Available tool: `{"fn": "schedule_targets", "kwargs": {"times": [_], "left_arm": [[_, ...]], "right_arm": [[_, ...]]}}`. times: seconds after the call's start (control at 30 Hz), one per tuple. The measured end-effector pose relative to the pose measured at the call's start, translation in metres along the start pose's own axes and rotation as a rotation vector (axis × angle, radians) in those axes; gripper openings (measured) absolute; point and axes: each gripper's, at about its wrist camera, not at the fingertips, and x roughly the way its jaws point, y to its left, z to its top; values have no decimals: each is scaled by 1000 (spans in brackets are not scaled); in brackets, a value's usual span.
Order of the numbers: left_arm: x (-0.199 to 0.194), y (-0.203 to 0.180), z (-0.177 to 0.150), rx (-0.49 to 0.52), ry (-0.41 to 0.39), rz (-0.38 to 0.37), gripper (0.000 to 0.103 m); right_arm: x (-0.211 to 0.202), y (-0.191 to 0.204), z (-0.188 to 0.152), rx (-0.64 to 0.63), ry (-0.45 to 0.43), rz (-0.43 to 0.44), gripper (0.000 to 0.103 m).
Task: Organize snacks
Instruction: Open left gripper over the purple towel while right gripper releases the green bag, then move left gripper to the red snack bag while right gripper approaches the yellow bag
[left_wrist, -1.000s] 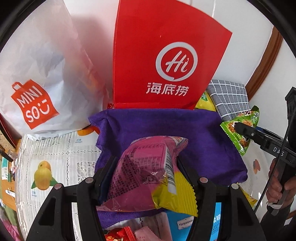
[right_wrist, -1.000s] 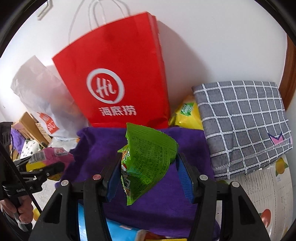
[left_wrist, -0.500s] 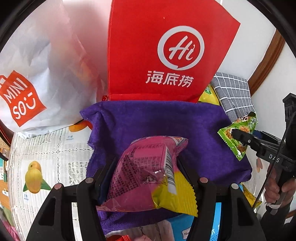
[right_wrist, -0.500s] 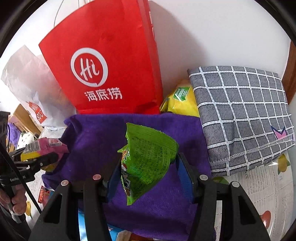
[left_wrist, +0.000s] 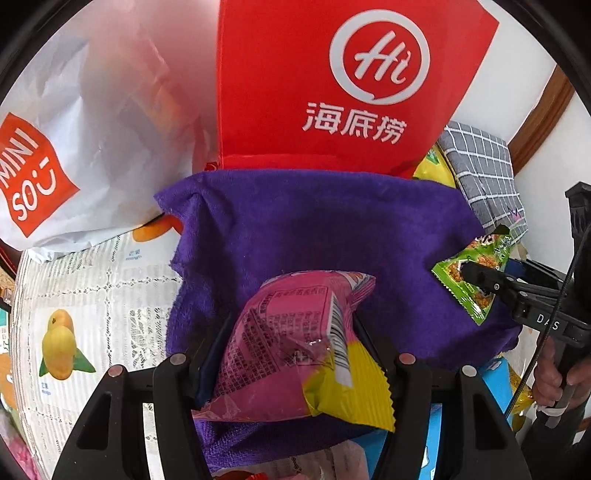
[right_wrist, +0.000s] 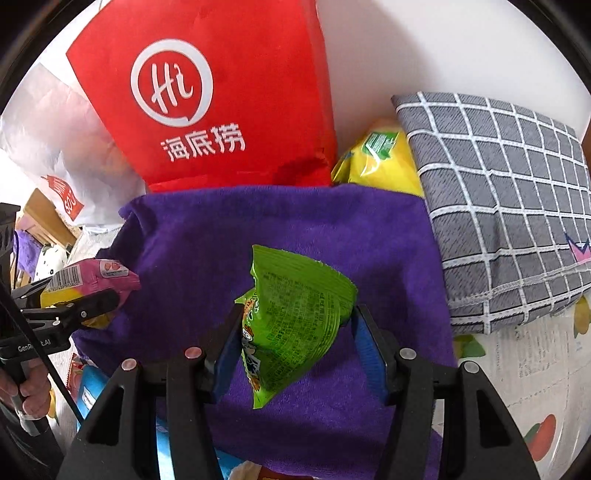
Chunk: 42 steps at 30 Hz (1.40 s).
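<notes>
You have a snack in each pair of tongs. Your left tongs (left_wrist: 291, 354) are clamped on the pink and yellow packet (left_wrist: 295, 347), which sits crosswise between the pads with its crimped yellow end toward the camera and its pink end pointing forward. Your right tongs (right_wrist: 295, 350) are clamped on the green packet (right_wrist: 291, 317), which stands tall in the grip, its long axis running up and down between the blue pads, one corner hanging below them.

What the coming move turns on is the purple towel (left_wrist: 325, 236). It lies directly ahead of and below both packets, spread across the bench (left_wrist: 92, 288) in front of the red paper bag (left_wrist: 332, 81), with the white shopping bag (left_wrist: 85, 140) to one side and the grey checked cushion (right_wrist: 498, 206) to the other. From the left wrist view the right tongs come in over the towel's right edge; from the right wrist view the left tongs sit over its left edge. So each hand is nearer its own side, and neither has to cross.

Both packets look to be above the towel rather than resting on it, though the fisheye makes that gap hard to judge. A yellow bag (right_wrist: 380, 162) is wedged between the red bag and the cushion, well behind the towel.
</notes>
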Motion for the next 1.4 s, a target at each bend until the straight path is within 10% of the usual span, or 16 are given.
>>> {"fn": "schedule_targets", "kwargs": {"times": [0.37,0.53,0.7,1.4], "left_arm": [[1,-3,-2,-8,29,-4,63],[-7,-2,-5,-44,33,-54,81],[-25,-13,-10,-4,-8,-28,82],[-144,-43,-95,39,-230,30,80]], "right_arm": [[-3,0,0,5,3,9,58],[-18,-2,1,15,-9,28,61],[-44,6,1,31,-89,54,77],[-163,29,-89,82,-165,-108,77]]}}
